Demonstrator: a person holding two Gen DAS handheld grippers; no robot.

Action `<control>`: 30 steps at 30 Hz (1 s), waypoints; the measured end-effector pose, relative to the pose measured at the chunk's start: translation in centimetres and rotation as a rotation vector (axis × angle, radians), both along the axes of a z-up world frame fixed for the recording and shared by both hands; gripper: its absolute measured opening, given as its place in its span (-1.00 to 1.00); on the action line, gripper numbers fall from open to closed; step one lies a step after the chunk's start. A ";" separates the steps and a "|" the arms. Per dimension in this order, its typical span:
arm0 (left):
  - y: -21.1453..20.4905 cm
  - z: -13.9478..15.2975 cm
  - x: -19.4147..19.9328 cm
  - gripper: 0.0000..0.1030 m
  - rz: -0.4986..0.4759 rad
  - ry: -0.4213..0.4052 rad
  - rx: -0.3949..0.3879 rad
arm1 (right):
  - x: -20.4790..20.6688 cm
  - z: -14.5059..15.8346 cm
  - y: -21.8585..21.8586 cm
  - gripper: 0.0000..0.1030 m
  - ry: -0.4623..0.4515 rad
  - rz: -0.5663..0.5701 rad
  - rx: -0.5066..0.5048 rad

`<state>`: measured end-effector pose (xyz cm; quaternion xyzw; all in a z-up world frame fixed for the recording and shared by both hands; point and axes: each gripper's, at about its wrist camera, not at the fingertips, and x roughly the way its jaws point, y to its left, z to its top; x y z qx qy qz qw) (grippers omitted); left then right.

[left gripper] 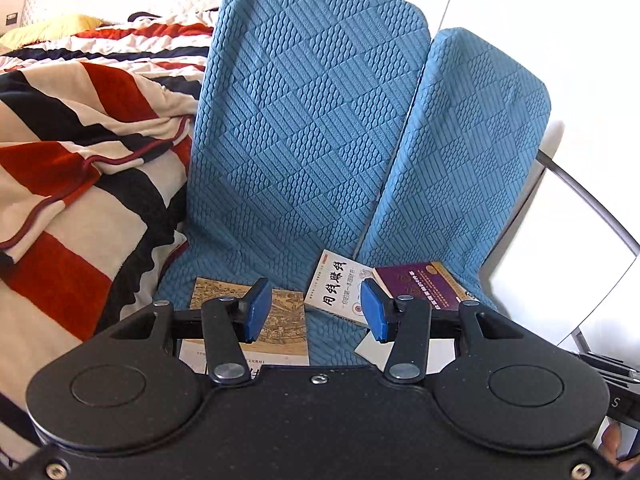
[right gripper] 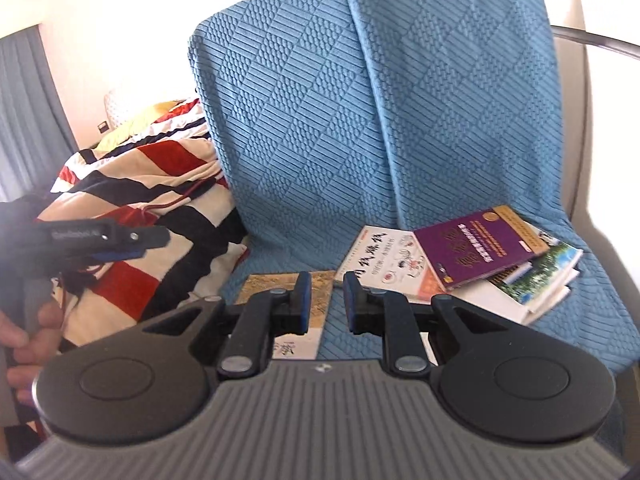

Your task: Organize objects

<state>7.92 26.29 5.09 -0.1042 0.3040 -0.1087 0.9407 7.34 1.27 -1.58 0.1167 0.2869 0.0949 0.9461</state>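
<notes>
Several books lie on the blue quilted seat [right gripper: 352, 332]. A tan book with an old painting [left gripper: 286, 320] [right gripper: 280, 284] lies nearest. Beyond it lies a white book with black characters [left gripper: 336, 288] [right gripper: 384, 260]. A purple book [left gripper: 420, 284] [right gripper: 476, 248] partly overlaps the white one and rests on a green landscape book [right gripper: 540, 276]. My left gripper [left gripper: 316, 310] hovers above the books, open and empty; from the right wrist view the left gripper [right gripper: 152, 242] appears side-on at the left. My right gripper [right gripper: 327, 304] hangs over the tan book's right edge, its jaws narrowly apart with nothing between them.
Two upright blue back cushions [left gripper: 304, 120] [right gripper: 460, 100] stand behind the seat. A red, black and cream striped blanket [left gripper: 80, 160] [right gripper: 140, 200] is heaped to the left. A curved metal bar [left gripper: 580, 192] and the beige armrest [right gripper: 592, 160] bound the right side. A hand [right gripper: 24, 340] holds the left gripper.
</notes>
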 end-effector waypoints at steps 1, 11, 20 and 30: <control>-0.2 0.1 -0.4 -0.09 0.002 -0.002 0.000 | -0.3 0.1 -0.2 -0.61 -0.001 -0.005 -0.004; -1.8 0.5 -3.4 -0.09 -0.012 -0.012 -0.018 | -2.6 0.0 -0.8 -0.61 0.007 -0.023 -0.025; -3.3 0.0 -4.6 -0.09 -0.033 0.004 -0.012 | -3.8 -0.6 -0.9 -0.61 0.025 -0.037 -0.037; -4.5 -0.7 -4.6 -0.08 -0.054 0.035 -0.008 | -3.9 -1.3 -1.2 -0.59 0.048 -0.049 -0.054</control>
